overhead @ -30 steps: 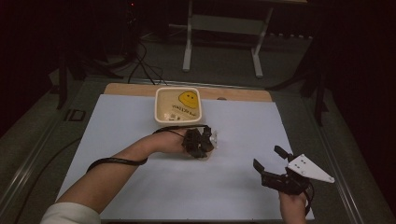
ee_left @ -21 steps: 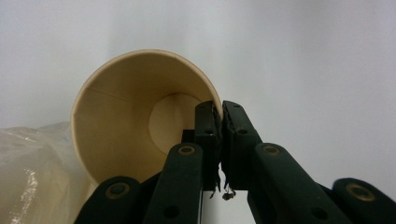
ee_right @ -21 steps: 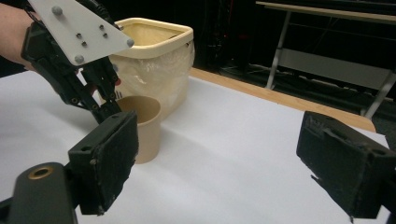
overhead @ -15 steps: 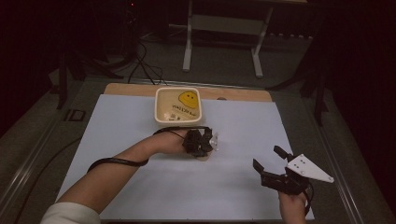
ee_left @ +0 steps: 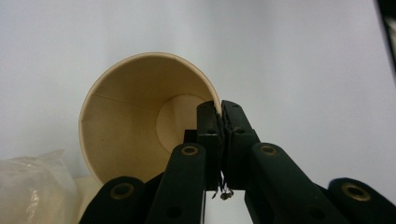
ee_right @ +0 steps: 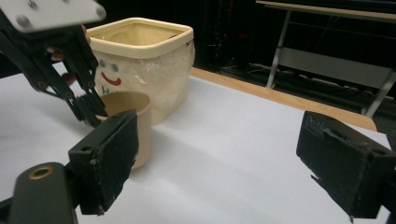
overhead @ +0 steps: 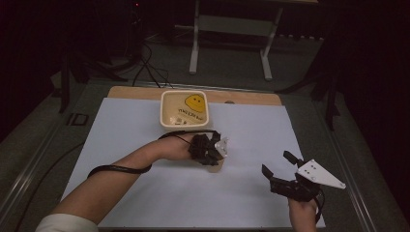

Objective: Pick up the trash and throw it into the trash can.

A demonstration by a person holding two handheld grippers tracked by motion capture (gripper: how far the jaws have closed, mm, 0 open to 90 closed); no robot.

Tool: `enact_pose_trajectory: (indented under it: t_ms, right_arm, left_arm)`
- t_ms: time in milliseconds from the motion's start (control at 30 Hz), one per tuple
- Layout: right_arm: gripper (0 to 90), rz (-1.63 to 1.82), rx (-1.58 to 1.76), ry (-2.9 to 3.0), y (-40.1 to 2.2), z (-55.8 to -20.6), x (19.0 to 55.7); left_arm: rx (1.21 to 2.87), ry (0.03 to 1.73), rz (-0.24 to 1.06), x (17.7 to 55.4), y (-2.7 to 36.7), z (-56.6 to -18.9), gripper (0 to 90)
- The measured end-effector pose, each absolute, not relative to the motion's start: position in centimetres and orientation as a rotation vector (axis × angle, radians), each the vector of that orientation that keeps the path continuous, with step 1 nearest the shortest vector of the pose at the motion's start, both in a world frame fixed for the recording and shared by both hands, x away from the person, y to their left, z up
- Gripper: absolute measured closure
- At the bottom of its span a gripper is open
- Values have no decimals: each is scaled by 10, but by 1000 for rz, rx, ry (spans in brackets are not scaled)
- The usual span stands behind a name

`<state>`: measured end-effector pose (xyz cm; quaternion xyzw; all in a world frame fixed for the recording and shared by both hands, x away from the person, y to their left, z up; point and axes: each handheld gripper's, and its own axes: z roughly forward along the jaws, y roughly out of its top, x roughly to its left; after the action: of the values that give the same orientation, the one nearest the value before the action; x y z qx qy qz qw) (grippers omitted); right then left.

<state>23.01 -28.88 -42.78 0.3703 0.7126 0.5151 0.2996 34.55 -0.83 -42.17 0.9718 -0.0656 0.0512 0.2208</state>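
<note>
A tan paper cup (overhead: 215,167) stands upright on the white sheet, just in front of a cream square tub (overhead: 164,126). My left gripper (overhead: 213,151) comes down on it from above, and in the left gripper view (ee_left: 221,111) its jaws are shut on the cup's (ee_left: 135,116) rim, one pad inside and one outside. The cup is empty. My right gripper (overhead: 276,162) hovers open at the front right, apart from the cup. In the right gripper view (ee_right: 219,158) nothing lies between its pads, and the cup (ee_right: 137,128) and left gripper (ee_right: 91,112) sit beyond them.
The tub (ee_right: 154,60) is lined with clear plastic and has a smiley face on its wall. A white sheet (overhead: 145,193) covers the table, with a wooden board edge (overhead: 251,98) behind it. A metal stand (overhead: 232,24) is on the floor beyond.
The left hand has shifted slightly over the cup. The right gripper has stayed still.
</note>
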Motion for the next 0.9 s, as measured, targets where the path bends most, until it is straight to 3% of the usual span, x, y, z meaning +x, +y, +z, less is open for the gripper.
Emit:
enact_pose_trajectory:
  t_ms: [300, 900]
  right_arm:
    - [128, 1370, 985, 1888, -290, -428, 230]
    - [128, 1376, 988, 1888, -288, -427, 230]
  left_arm:
    - [2631, -210, 93, 338, -1, -396, 888]
    - [2587, -226, 121, 329, 15, -354, 889]
